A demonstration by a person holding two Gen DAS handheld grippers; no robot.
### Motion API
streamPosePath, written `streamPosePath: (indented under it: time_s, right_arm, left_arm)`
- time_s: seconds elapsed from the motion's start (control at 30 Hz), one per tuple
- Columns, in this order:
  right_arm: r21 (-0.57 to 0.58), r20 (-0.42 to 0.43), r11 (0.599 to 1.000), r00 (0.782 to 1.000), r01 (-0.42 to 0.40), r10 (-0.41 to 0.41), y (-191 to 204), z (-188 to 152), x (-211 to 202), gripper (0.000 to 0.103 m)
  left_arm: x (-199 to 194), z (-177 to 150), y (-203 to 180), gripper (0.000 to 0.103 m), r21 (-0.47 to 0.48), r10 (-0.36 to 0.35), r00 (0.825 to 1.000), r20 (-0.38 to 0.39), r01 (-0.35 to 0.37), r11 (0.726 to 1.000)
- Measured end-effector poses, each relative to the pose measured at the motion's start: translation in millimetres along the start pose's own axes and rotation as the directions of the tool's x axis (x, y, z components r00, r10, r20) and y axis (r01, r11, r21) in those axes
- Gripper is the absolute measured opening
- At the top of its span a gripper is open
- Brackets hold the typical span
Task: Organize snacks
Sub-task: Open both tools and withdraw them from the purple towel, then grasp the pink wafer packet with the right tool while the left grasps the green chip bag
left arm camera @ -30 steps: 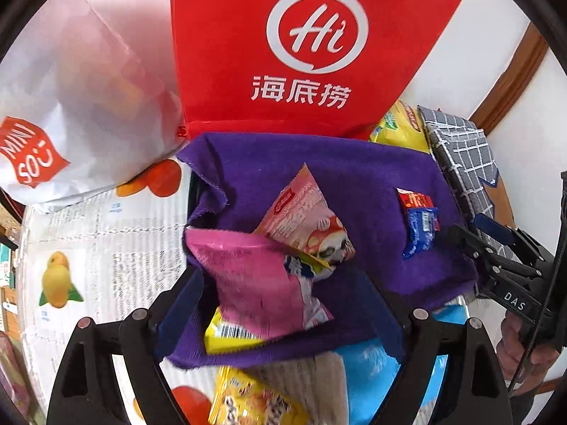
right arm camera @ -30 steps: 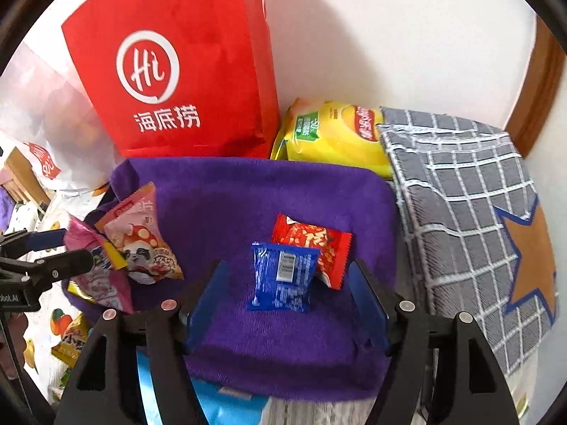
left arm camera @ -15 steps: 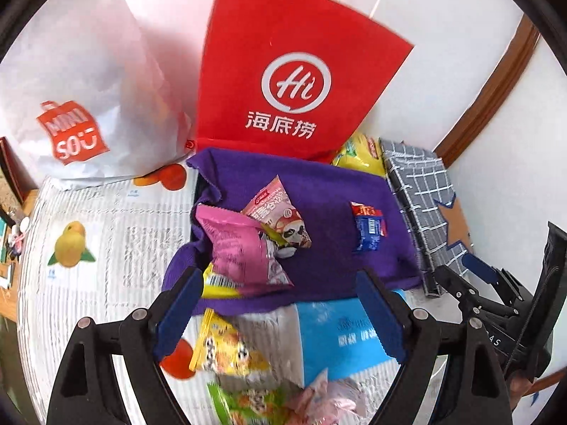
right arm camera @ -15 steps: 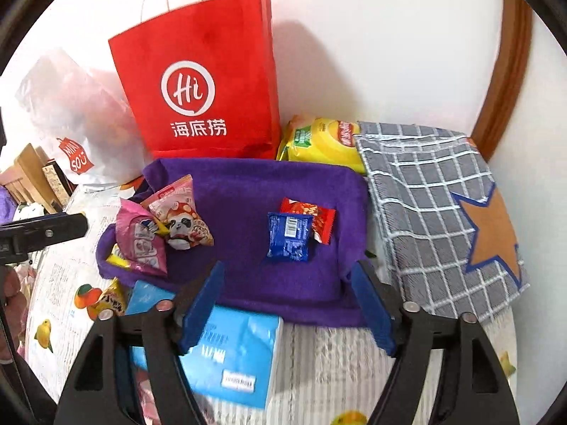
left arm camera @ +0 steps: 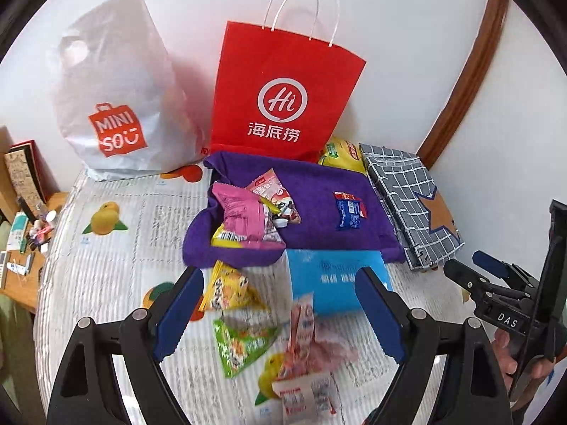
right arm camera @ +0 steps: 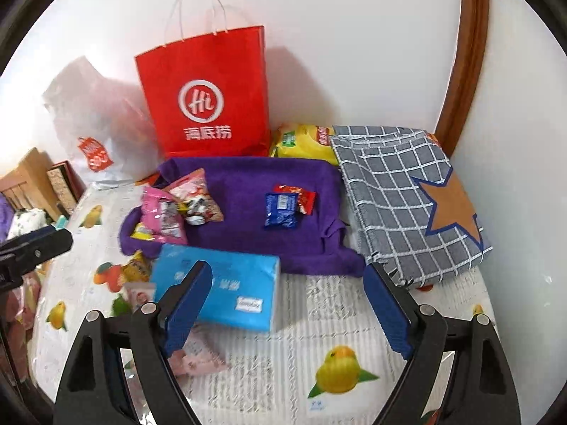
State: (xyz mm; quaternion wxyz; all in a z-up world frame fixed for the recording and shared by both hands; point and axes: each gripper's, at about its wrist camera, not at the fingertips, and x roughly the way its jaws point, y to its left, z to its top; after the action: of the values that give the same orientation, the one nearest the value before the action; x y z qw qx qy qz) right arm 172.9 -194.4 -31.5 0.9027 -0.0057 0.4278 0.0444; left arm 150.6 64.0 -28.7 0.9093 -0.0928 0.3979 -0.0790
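Observation:
A purple towel point(left arm camera: 312, 191) lies on the fruit-print tablecloth point(left arm camera: 117, 265). On it rest a pink packet point(left arm camera: 241, 212), a panda packet point(left arm camera: 276, 194), and a blue packet point(left arm camera: 349, 214) overlapping a red one point(left arm camera: 349, 196). In front of the towel lie a yellow snack packet point(left arm camera: 230, 287), a green one point(left arm camera: 244, 343), a pink sachet point(left arm camera: 301, 322) and a blue tissue pack point(right arm camera: 226, 283). My left gripper point(left arm camera: 280, 276) hovers above these loose packets, its jaws closing slightly with nothing between them. My right gripper point(right arm camera: 287, 269) hangs over the tissue pack's right end and the towel's front edge, its jaws opening and holding nothing.
A red paper bag point(left arm camera: 283, 92) and a white plastic shopping bag point(left arm camera: 113, 99) stand against the wall. A yellow chip bag point(right arm camera: 304, 141) and a folded grey checked cloth point(right arm camera: 400, 191) lie to the right. A cluttered wooden side table point(left arm camera: 24, 241) is at the left.
Both grippers have drawn back and up from the purple towel, so the loose packets and tissue pack in front of it now show. The right jaws stand wider.

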Motion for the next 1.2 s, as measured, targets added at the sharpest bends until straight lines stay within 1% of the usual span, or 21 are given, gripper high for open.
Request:
streamPosePath:
  time_s: [0.07,0.17,0.27,0.4,0.53,0.6,0.73,0.87,0.9,0.93,0.97,1.07,1.13,1.2]
  right_arm:
    - [0.009,0.001,1.0,1.0,-0.015,0.015,0.6,-6.9,-5.8,0.087]
    - [0.012,0.024,1.0,1.0,-0.014,0.014,2.0,-18.6,-15.3,0.087]
    - [0.021,0.038,0.999,0.999,-0.024,0.023,2.2,-31.7,-23.1,0.087]
    - [0.022,0.03,0.999,0.999,-0.03,0.029,1.9,-43.4,-26.8,0.087]
    - [0.019,0.037,0.999,0.998,-0.045,0.044,3.2,-52.9,-29.2,0.087]
    - [0.01,0.039,0.998,0.998,-0.056,0.055,5.2,-56.9,-29.0,0.087]
    - [0.0,0.033,0.997,0.996,-0.08,0.08,11.2,-64.0,-24.1,0.087]
    - [-0.035,0.016,0.993,0.994,-0.11,0.111,26.3,-72.4,-14.0,0.087]
    - [-0.052,0.008,0.991,0.993,-0.119,0.12,32.6,-75.0,-8.9,0.084]
    - [-0.059,0.0,0.99,0.992,-0.125,0.125,36.3,-77.1,-5.9,0.078]
    - [-0.066,-0.013,0.989,0.991,-0.136,0.135,40.6,-78.7,-0.6,0.076]
    - [-0.069,-0.033,0.982,0.985,-0.174,0.172,50.7,-82.1,13.5,0.074]
    - [-0.076,-0.052,0.975,0.977,-0.209,0.205,57.6,-84.5,25.2,0.071]
    - [-0.084,-0.073,0.97,0.973,-0.227,0.221,64.2,-86.3,36.1,0.068]
  left_arm:
    - [-10.1,-8.4,-1.8,0.086,0.013,0.031,0.999,0.02,-0.032,0.999]
    - [-21.2,-19.1,-1.0,0.086,0.011,0.035,0.999,0.024,-0.036,0.999]
    - [-28.4,-28.9,0.6,0.086,0.008,0.056,0.998,0.029,-0.057,0.998]
    - [-36.6,-40.8,1.1,0.086,0.012,0.059,0.997,0.047,-0.06,0.998]
    - [-40.7,-48.7,1.7,0.086,0.014,0.061,0.997,0.041,-0.061,0.998]
    - [-41.0,-50.8,2.1,0.086,0.018,0.076,0.996,0.037,-0.077,0.997]
    - [-35.8,-55.4,8.4,0.086,0.012,0.085,0.996,-0.006,-0.085,0.996]
    - [-26.3,-62.1,19.7,0.086,-0.008,0.085,0.996,-0.035,-0.085,0.996]
    - [-24.3,-63.1,22.1,0.086,-0.011,0.085,0.995,-0.042,-0.086,0.996]
    - [-22.2,-64.4,25.3,0.086,-0.016,0.084,0.996,-0.044,-0.084,0.996]
    - [-20.9,-66.7,29.0,0.086,-0.022,0.082,0.996,-0.039,-0.083,0.996]
    - [-14.2,-70.8,38.7,0.086,-0.032,0.085,0.995,-0.057,-0.087,0.996]
    - [-8.5,-72.2,45.5,0.086,-0.042,0.091,0.994,-0.067,-0.094,0.995]
    - [1.4,-73.8,55.4,0.087,-0.056,0.096,0.99,-0.1,-0.102,0.993]
